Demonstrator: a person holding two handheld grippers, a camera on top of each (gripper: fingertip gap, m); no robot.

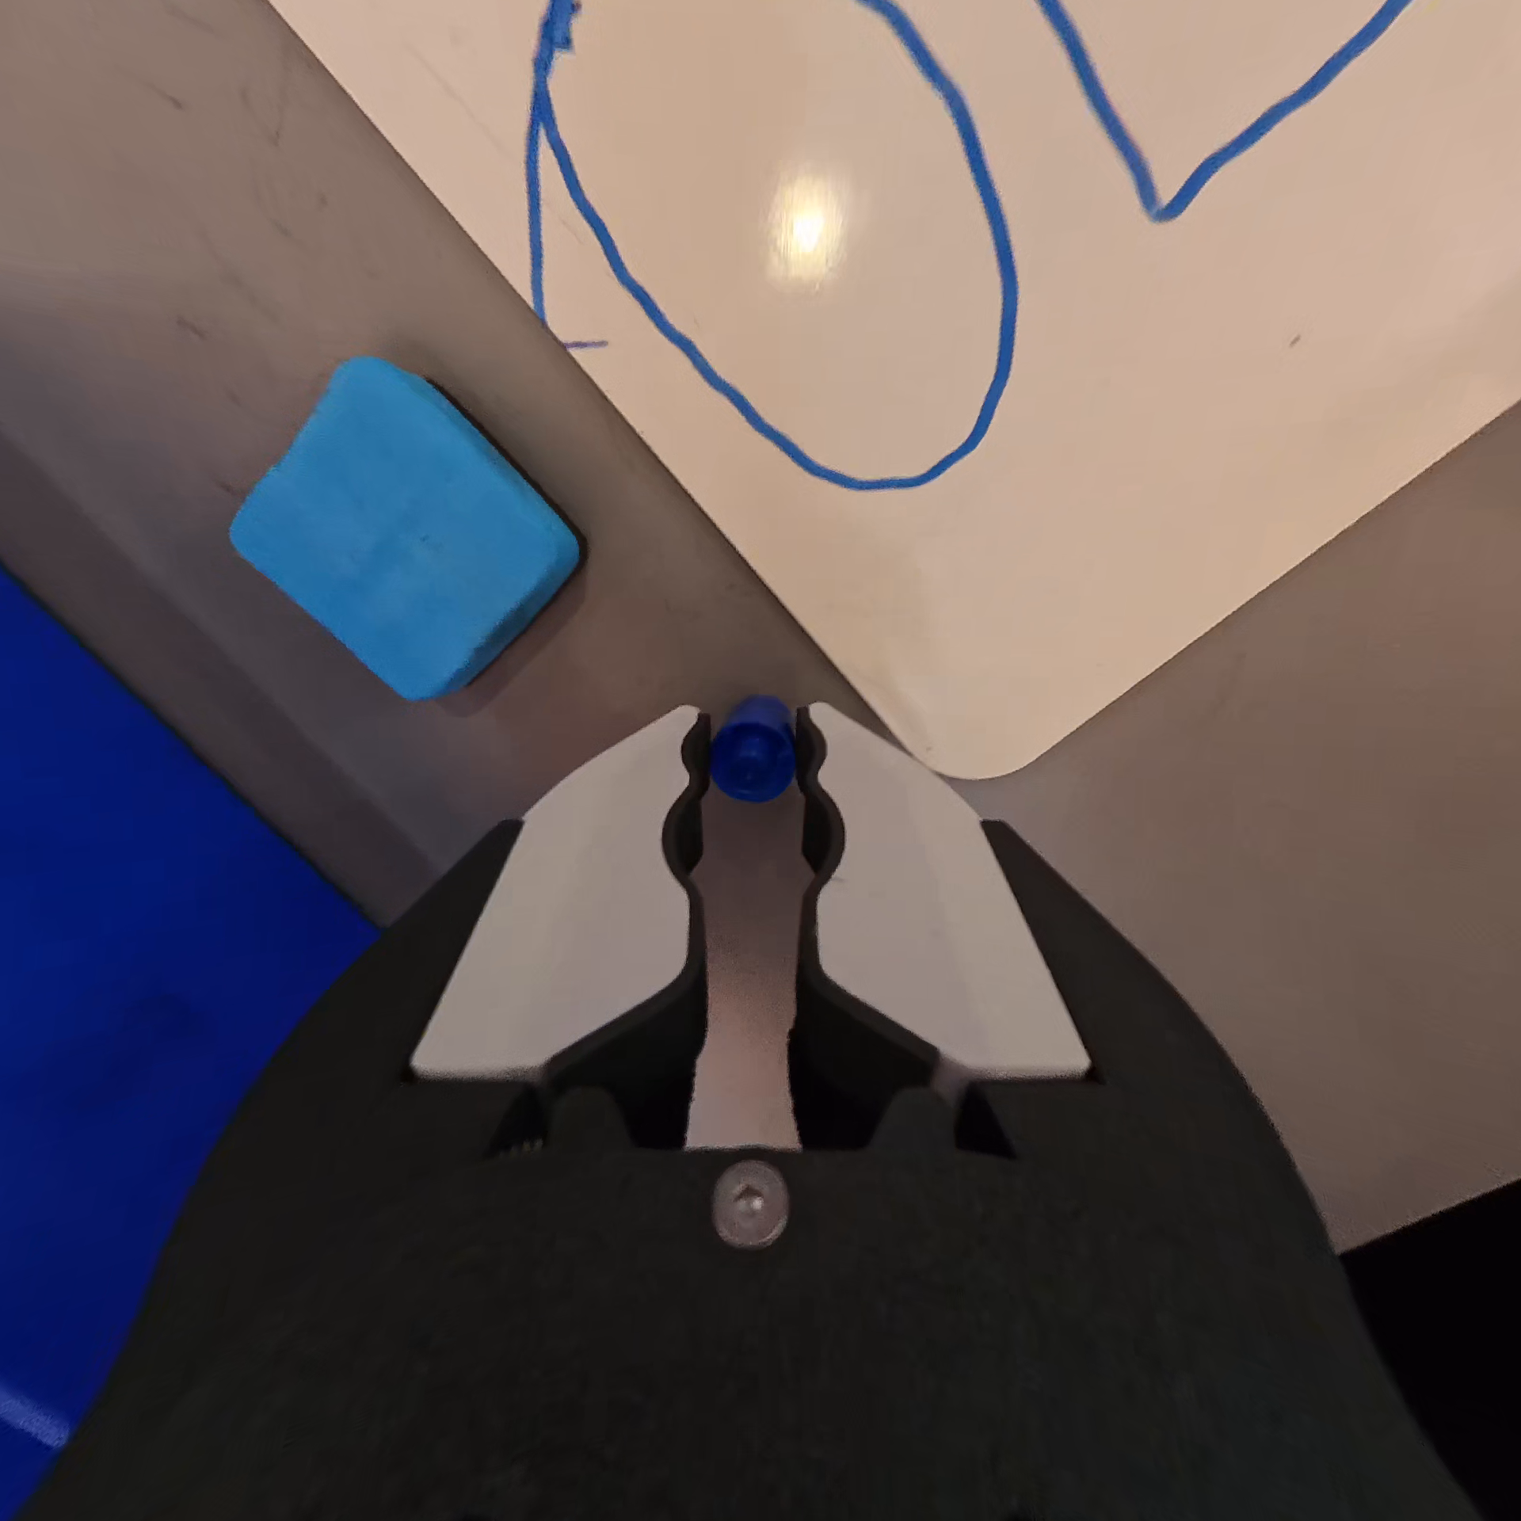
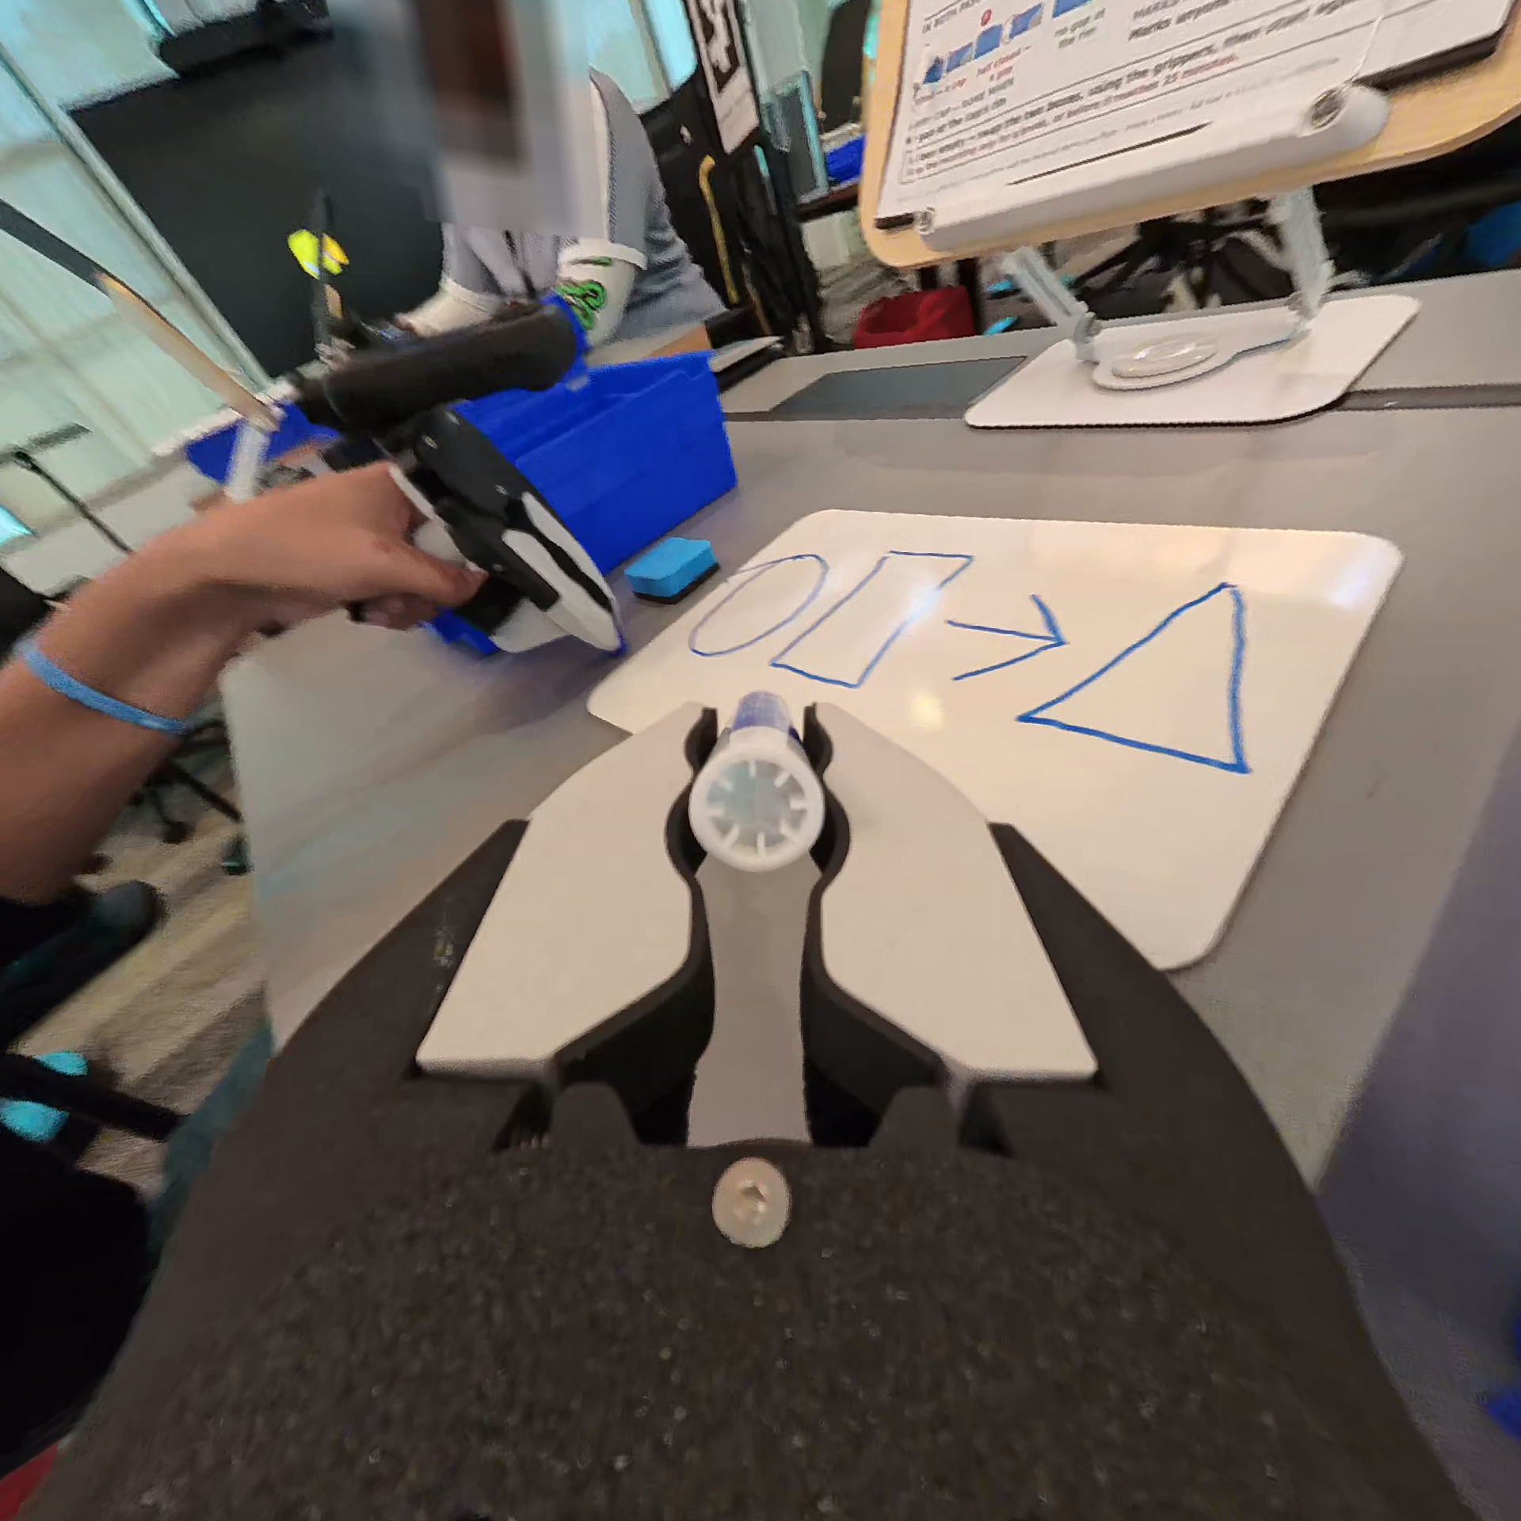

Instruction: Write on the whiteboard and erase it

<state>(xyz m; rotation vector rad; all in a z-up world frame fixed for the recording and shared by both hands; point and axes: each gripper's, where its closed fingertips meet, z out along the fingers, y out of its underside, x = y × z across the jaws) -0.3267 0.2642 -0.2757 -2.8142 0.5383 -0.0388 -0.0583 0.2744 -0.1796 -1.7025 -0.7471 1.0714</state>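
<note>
Whiteboard (image 2: 1070, 823) w/ blue shapes flat on grey table (image 2: 905, 469).

An office or lab room, grey desk (image 2: 988, 461) sitting by glass walls, blue bin (image 2: 625, 444) resting there, paper stand (image 2: 1152, 354) standing up, person (image 2: 625, 247) sitting behind.

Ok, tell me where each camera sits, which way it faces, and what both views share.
Left wrist view: on the left tongs, looking steeply down at the table, the eraser and a whiteboard corner; the tongs grip the blue marker cap.
Right wrist view: on the right tongs, looking across the table at the drawn shapes, blue bin and document stand; the tongs grip the marker; the person's hand shows.
Shared: whiteboard, eraser, bin, left tongs.
</note>
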